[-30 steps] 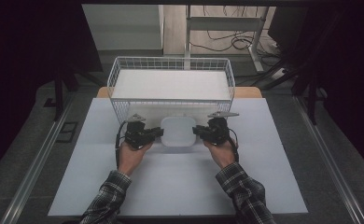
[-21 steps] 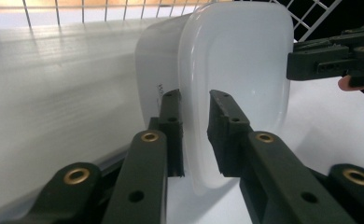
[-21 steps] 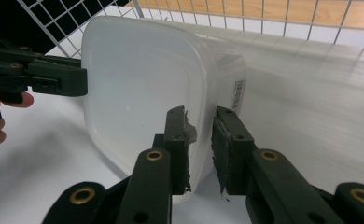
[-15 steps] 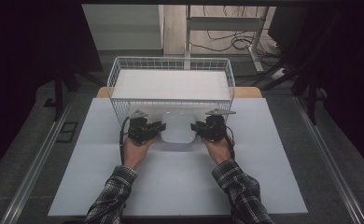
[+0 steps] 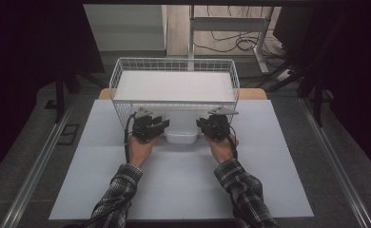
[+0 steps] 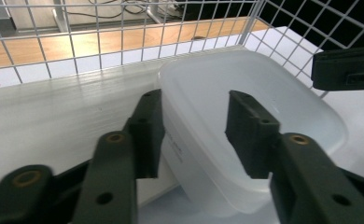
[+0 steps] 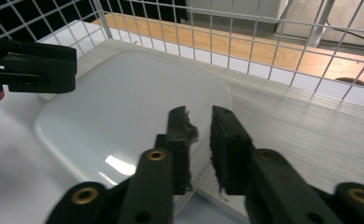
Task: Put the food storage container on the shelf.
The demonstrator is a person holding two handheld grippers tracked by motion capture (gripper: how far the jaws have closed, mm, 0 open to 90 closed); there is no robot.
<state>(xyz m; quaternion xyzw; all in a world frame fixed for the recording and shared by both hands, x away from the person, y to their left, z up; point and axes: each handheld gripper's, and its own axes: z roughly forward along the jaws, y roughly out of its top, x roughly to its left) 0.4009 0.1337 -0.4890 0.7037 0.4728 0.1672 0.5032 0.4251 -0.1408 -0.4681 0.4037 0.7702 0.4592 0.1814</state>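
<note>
Both grippers carry the tub (image 5: 181, 135) against the basket (image 5: 126, 80) wall to load it: right gripper (image 7: 199, 140) jaws clamp its rim, while left gripper (image 6: 194, 130) jaws, just opening, straddle its end unpressed.

No text can be read with certainty. The white plastic container (image 6: 245, 135) carries a small printed line on its side wall, but the letters are too blurred to read.
</note>
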